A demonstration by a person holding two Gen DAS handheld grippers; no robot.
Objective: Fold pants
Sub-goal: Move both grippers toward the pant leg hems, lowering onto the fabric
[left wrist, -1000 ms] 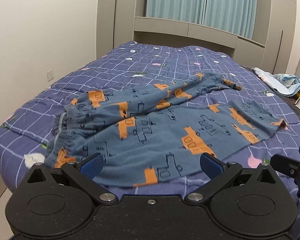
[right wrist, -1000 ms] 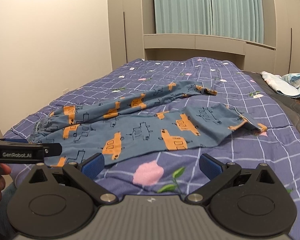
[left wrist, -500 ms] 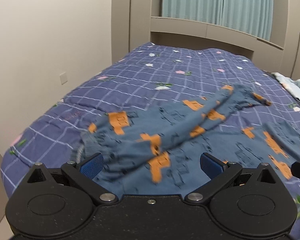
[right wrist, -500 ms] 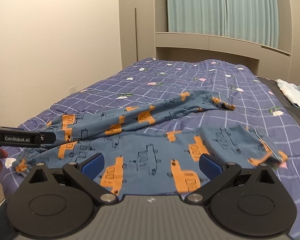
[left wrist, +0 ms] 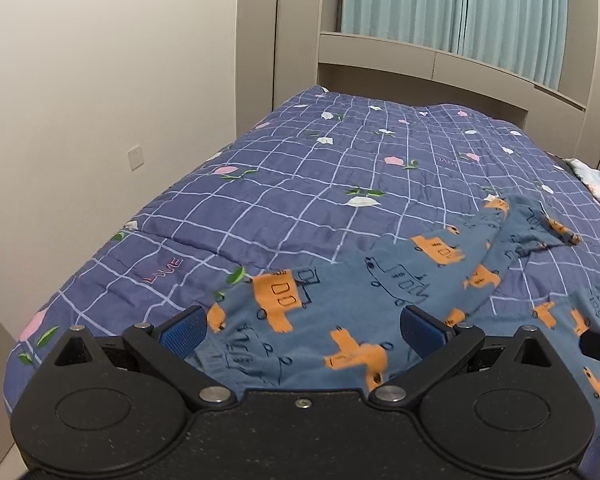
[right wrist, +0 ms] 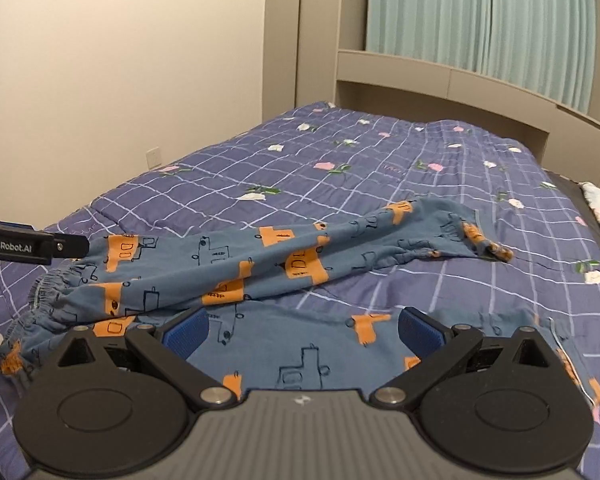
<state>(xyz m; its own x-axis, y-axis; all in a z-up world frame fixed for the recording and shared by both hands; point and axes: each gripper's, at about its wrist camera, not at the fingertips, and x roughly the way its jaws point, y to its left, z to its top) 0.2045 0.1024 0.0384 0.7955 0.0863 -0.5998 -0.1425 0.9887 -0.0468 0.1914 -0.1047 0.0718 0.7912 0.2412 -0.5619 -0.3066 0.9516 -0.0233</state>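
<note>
Blue pants (left wrist: 380, 292) with orange truck prints lie spread on the bed, waistband at the near left, legs running to the right. My left gripper (left wrist: 304, 330) is open just above the waistband end, cloth showing between its blue pads. My right gripper (right wrist: 304, 330) is open low over the nearer leg (right wrist: 300, 344); the farther leg (right wrist: 300, 256) stretches across behind it to its cuff (right wrist: 488, 244). The left gripper's finger (right wrist: 32, 245) shows at the left edge of the right wrist view, by the waistband (right wrist: 48, 288).
The bed has a purple checked quilt (left wrist: 320, 184) with small flowers. A wall (left wrist: 100, 120) runs along its left side, a headboard shelf (left wrist: 440, 68) and curtains stand at the far end. A light cloth (left wrist: 596, 184) lies off the right edge.
Both grippers have moved forward and lower toward the pants. The left one swung left to the waistband end; the right one came over the nearer leg. Both stayed open.
</note>
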